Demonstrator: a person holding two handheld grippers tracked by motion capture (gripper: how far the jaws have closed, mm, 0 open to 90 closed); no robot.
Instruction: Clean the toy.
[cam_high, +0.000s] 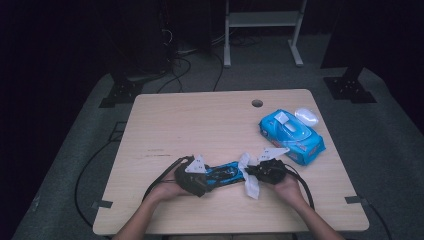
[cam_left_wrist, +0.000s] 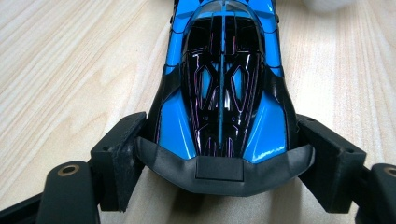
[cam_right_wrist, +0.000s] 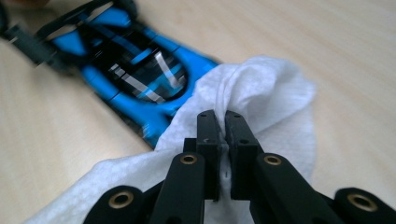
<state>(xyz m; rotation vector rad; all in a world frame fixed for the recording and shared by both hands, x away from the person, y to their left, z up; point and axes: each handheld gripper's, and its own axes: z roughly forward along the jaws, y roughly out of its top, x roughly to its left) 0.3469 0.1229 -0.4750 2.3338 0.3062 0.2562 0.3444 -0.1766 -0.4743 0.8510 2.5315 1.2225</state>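
Note:
A blue and black toy race car (cam_high: 225, 174) lies near the table's front edge. My left gripper (cam_high: 200, 181) is shut on its rear end: in the left gripper view both pads (cam_left_wrist: 122, 154) press the car (cam_left_wrist: 224, 88) at its tail. My right gripper (cam_high: 257, 172) is shut on a white wet wipe (cam_high: 248, 179). In the right gripper view the wipe (cam_right_wrist: 261, 88) is pinched between the jaws of that gripper (cam_right_wrist: 222, 116) and drapes against the nose of the car (cam_right_wrist: 135, 74).
A blue pack of wet wipes (cam_high: 291, 136) lies at the right of the wooden table (cam_high: 200, 125), with a white computer mouse (cam_high: 307, 116) just behind it. A round cable hole (cam_high: 257, 103) sits near the far edge.

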